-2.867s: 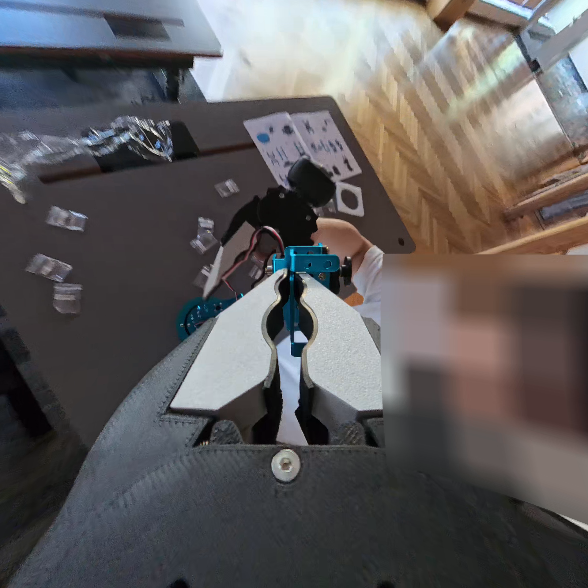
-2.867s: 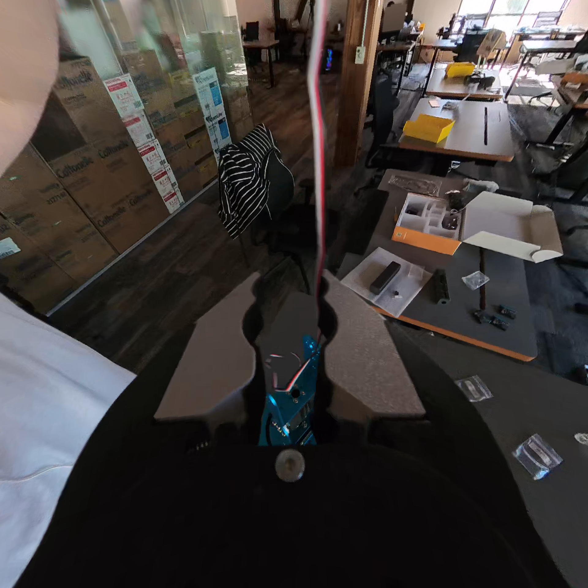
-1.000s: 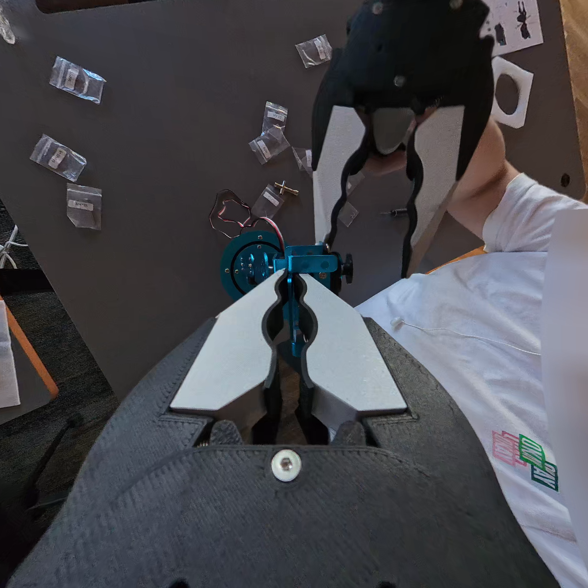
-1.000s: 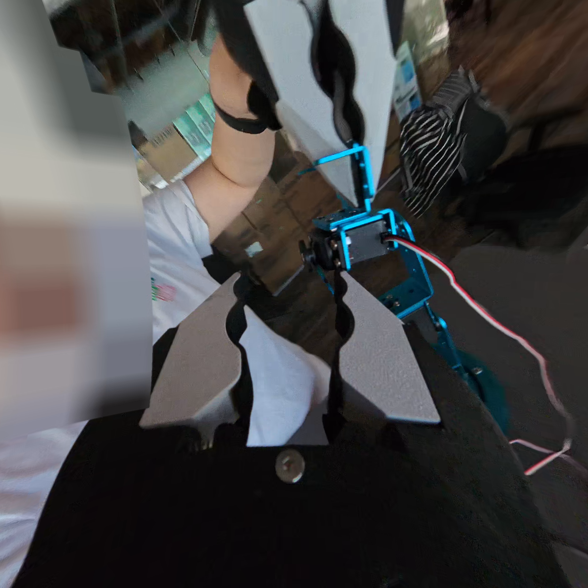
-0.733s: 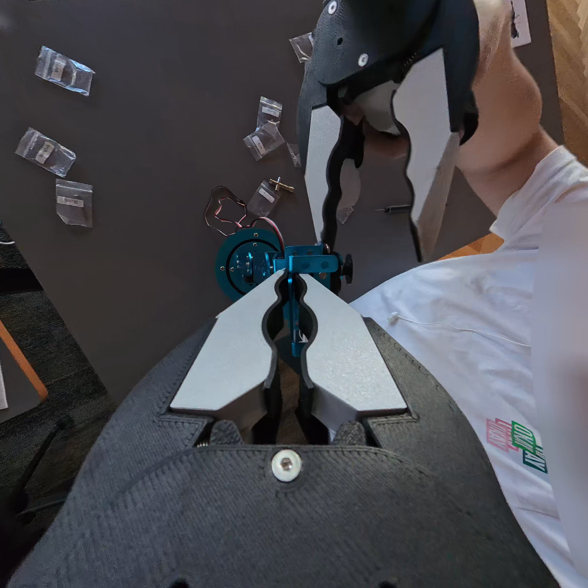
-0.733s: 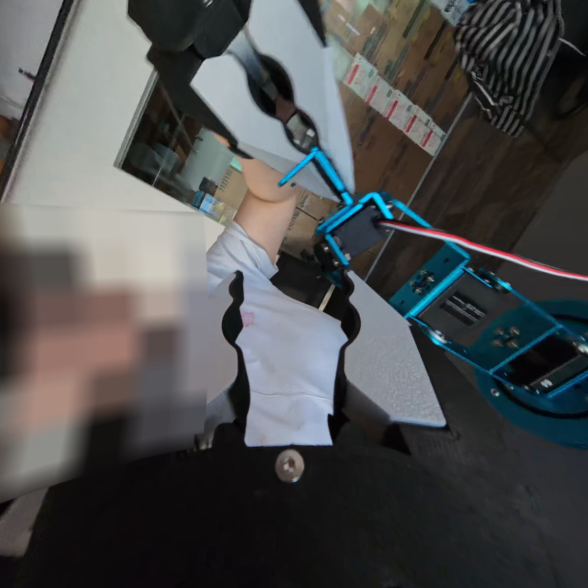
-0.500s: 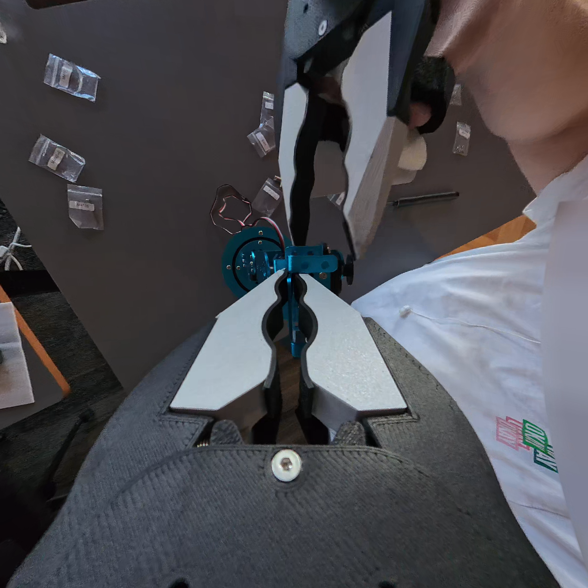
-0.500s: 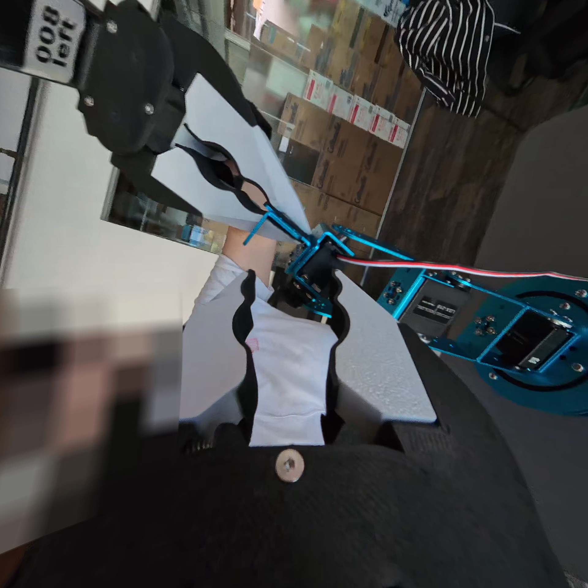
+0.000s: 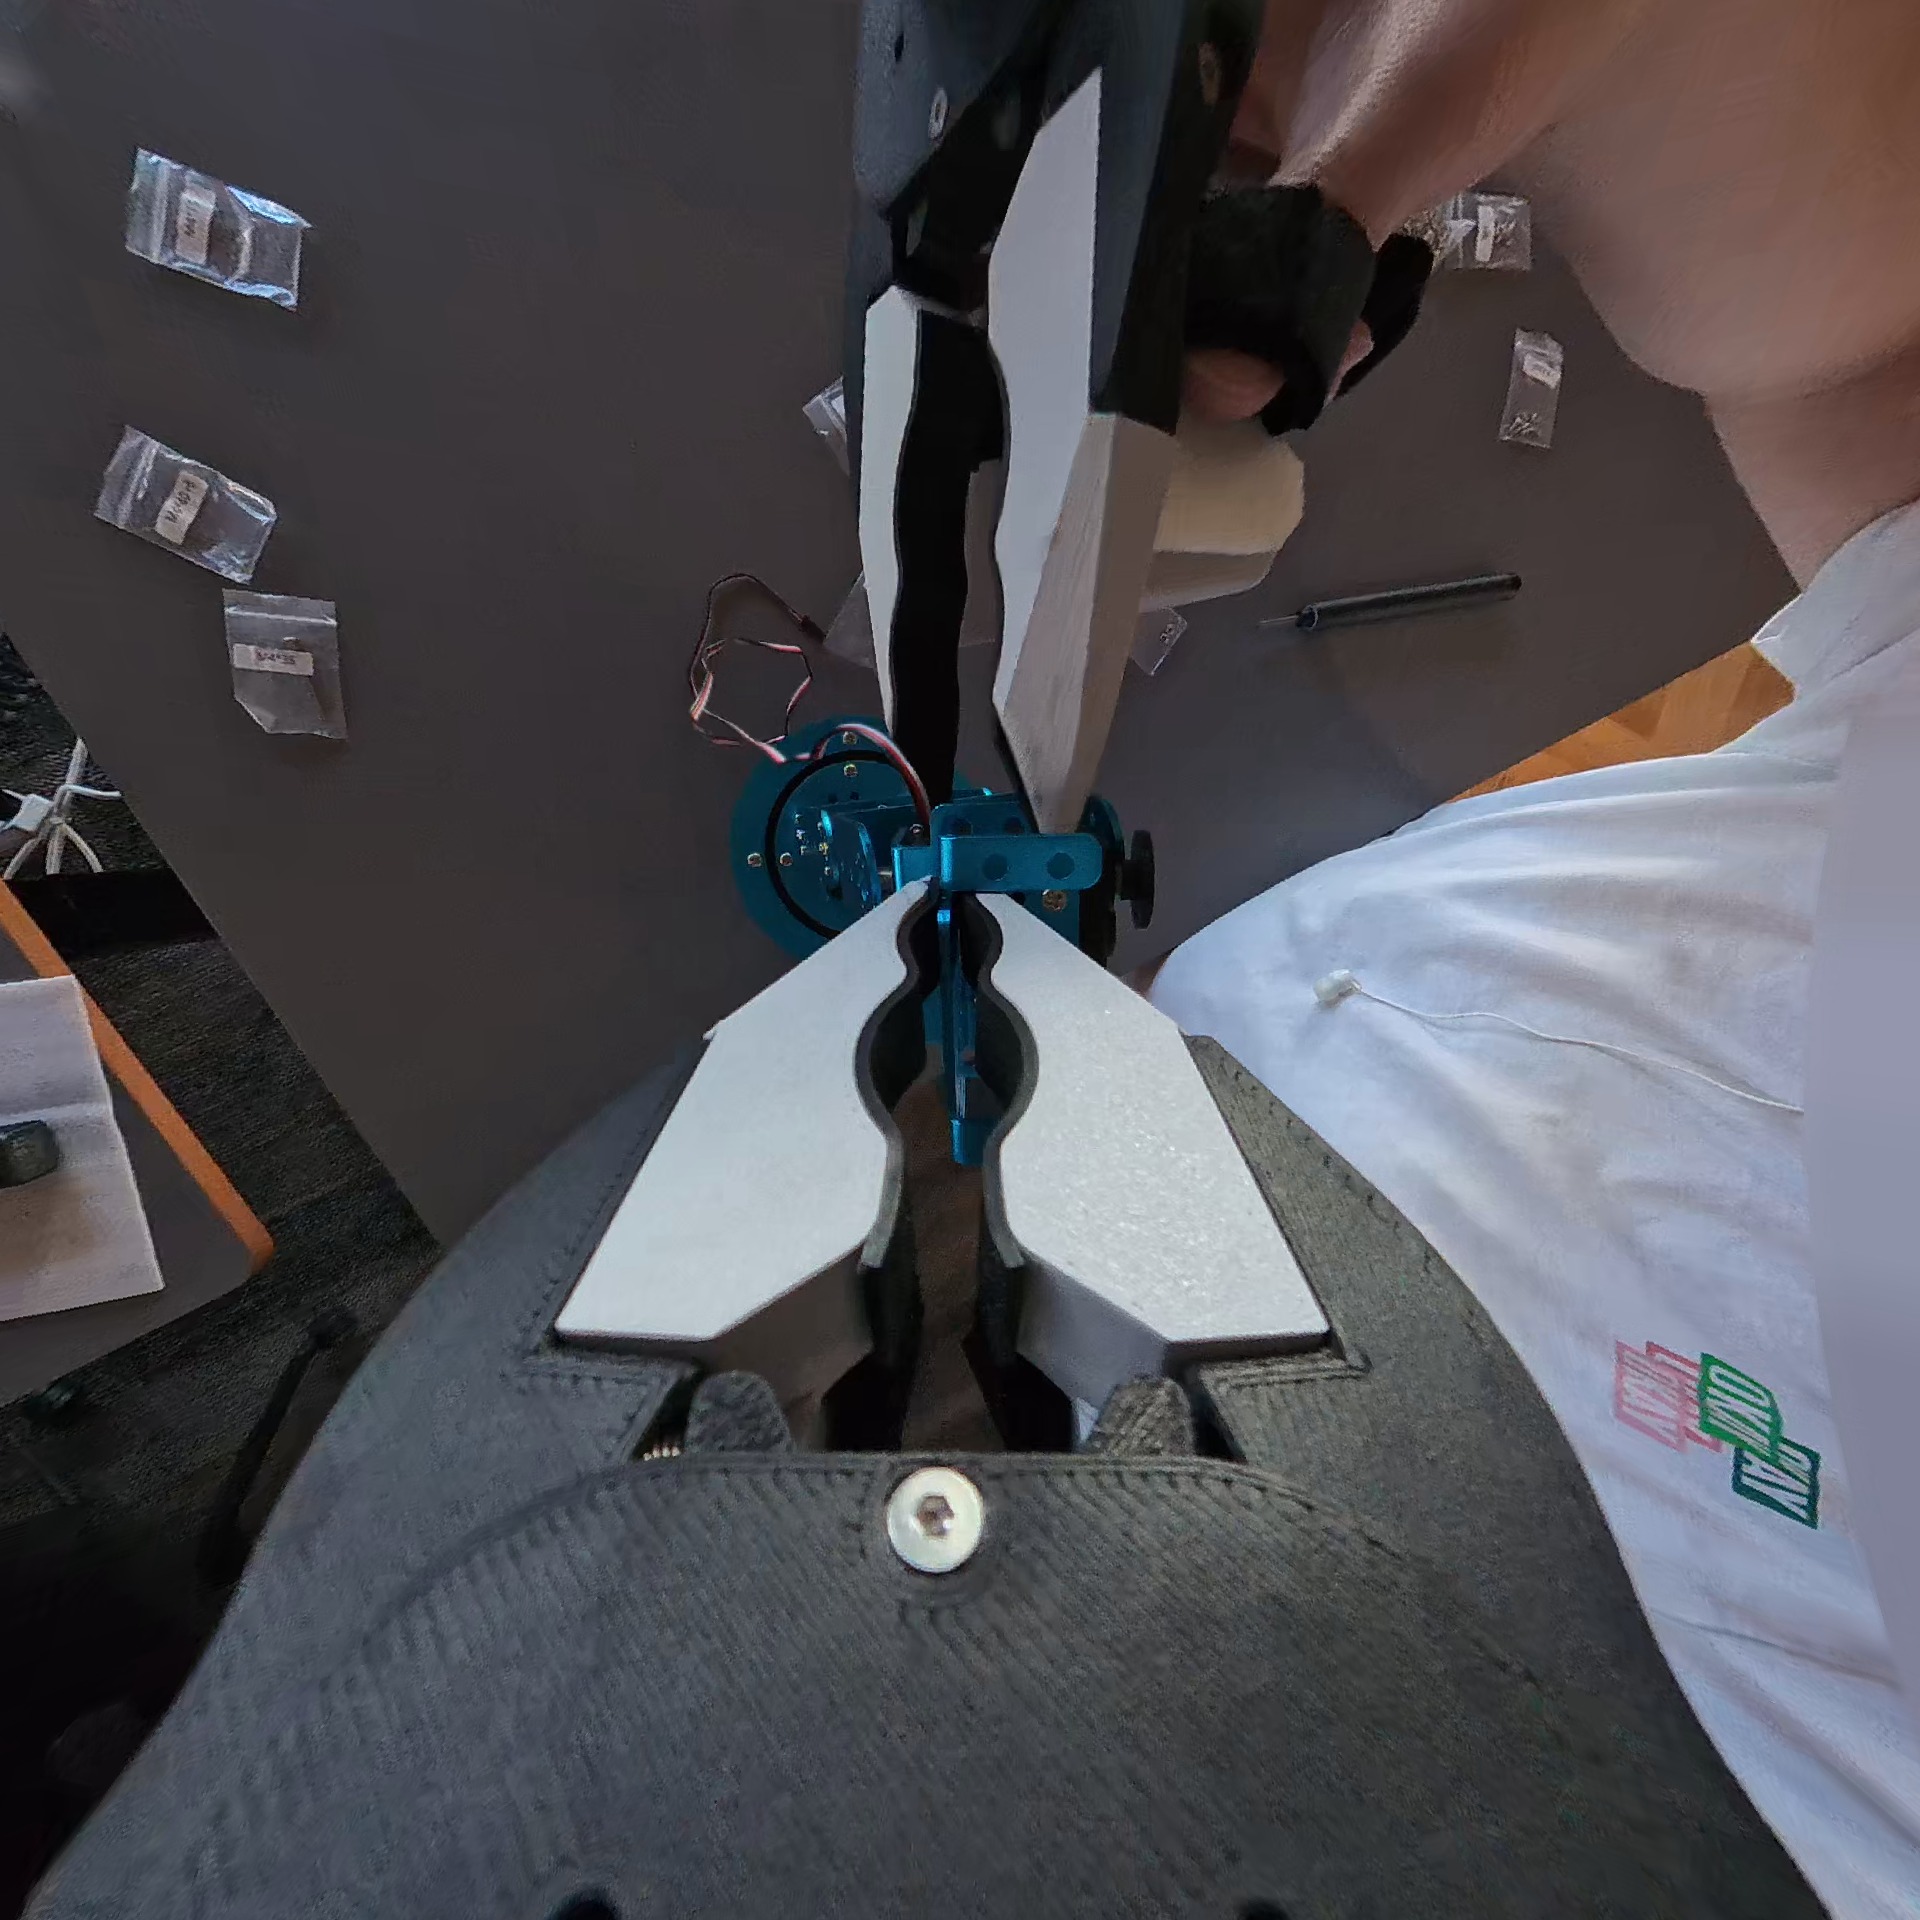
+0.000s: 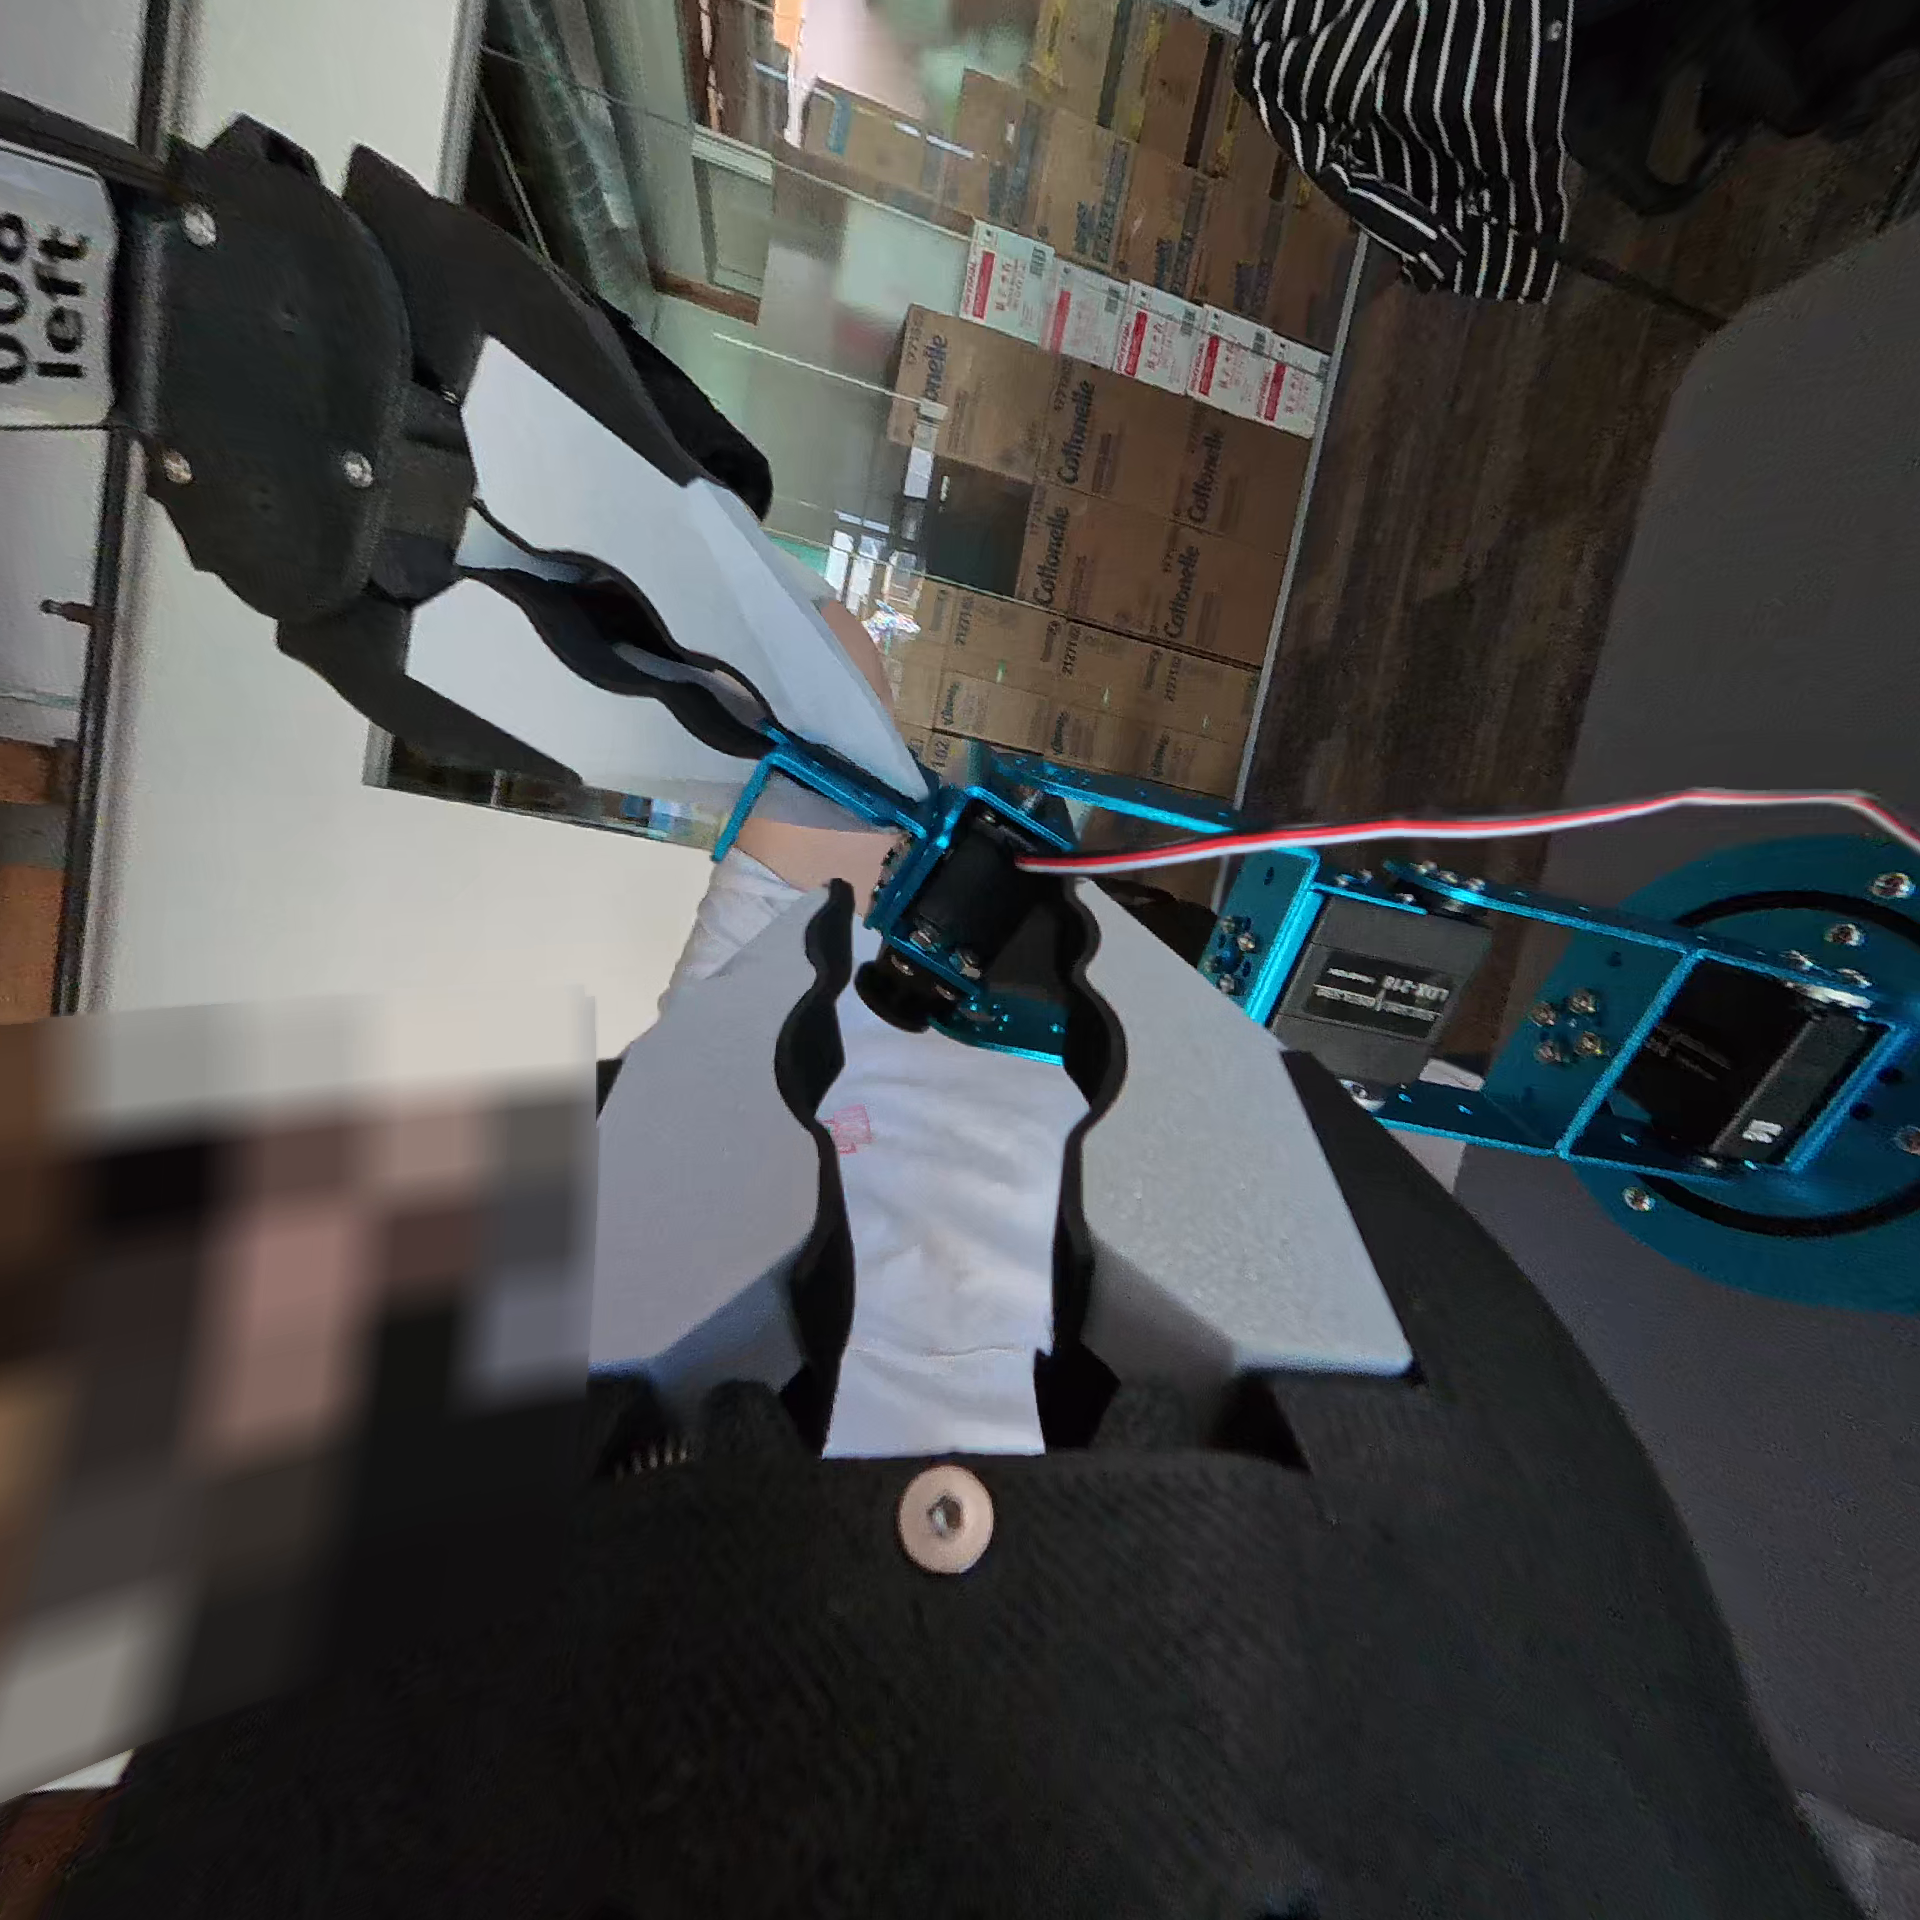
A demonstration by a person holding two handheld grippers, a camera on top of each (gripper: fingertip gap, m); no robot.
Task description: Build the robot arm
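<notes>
A blue metal robot arm with black servos stands on a round blue base (image 9: pixel 821 831) on the dark table (image 9: pixel 468 468). My left gripper (image 9: pixel 951 904) is shut on a thin blue bracket (image 9: pixel 961 1039) at the arm's top end; it also shows in the right wrist view (image 10: pixel 831 758). My right gripper (image 10: pixel 956 904) is open, its fingertips on either side of the top black servo (image 10: pixel 951 925). In the left wrist view it (image 9: pixel 987 800) reaches down from above onto the same joint. A red, white and black wire (image 10: pixel 1403 831) runs from the servo toward the base (image 10: pixel 1766 1195).
Several small clear bags of parts (image 9: pixel 213 223) lie on the table, with a black rod-like tool (image 9: pixel 1392 603) and a white foam block (image 9: pixel 1226 520). A person's white shirt (image 9: pixel 1507 1039) is close on the right. Cardboard boxes (image 10: pixel 1122 540) stand behind glass. Left and right tips are no more than a few centimetres apart.
My right gripper let go of the blue arm, opened, swung round and came down until its fingertips straddle the top servo. My left gripper stays shut on the bracket.
</notes>
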